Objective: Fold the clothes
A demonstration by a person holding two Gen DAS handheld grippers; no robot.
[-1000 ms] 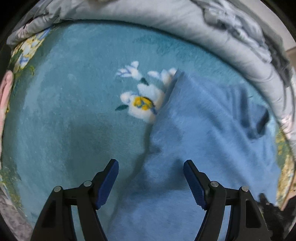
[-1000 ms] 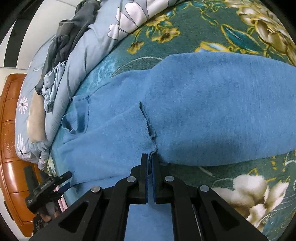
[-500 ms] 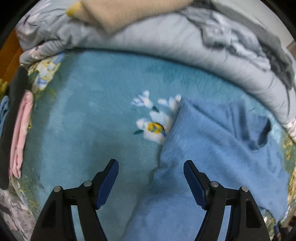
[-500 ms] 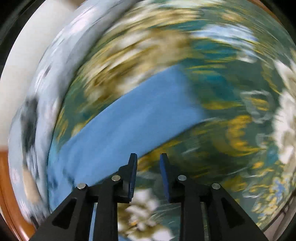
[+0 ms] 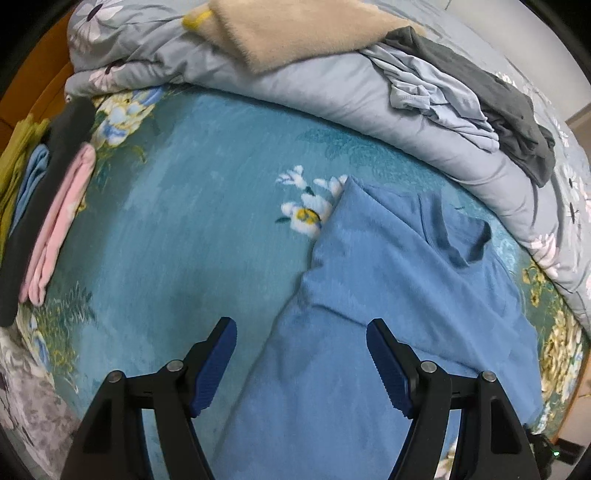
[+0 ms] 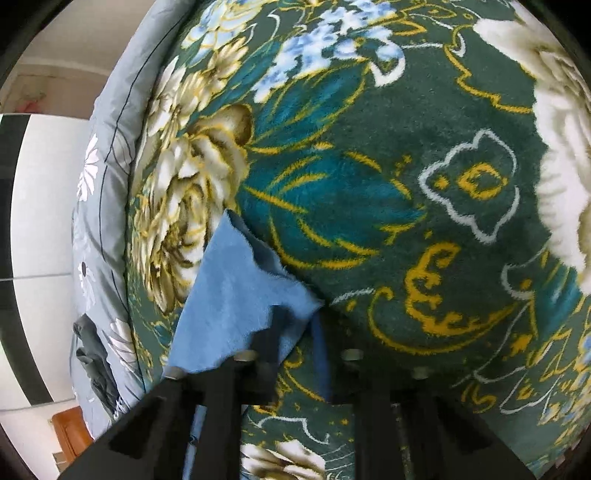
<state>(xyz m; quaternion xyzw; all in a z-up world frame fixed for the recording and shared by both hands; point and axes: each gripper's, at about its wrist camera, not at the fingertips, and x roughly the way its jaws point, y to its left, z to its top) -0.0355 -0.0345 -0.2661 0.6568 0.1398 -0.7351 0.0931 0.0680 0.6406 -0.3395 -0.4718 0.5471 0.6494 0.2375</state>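
A blue fleece garment lies partly folded on the teal floral blanket, its collar toward the back right. My left gripper is open and empty, hovering over the garment's near left edge. In the right wrist view only a corner of the garment shows at the lower left. My right gripper is open and empty, its left finger beside that corner; the fingers are blurred.
A rolled grey duvet runs along the back, with a beige fleece, a light blue garment and a dark grey one on it. Folded clothes are stacked at the left edge. A wooden headboard shows at the lower left.
My right gripper has let go of the garment's sleeve, opened and swung away toward the garment's far corner. My left gripper has drawn back and risen, still open.
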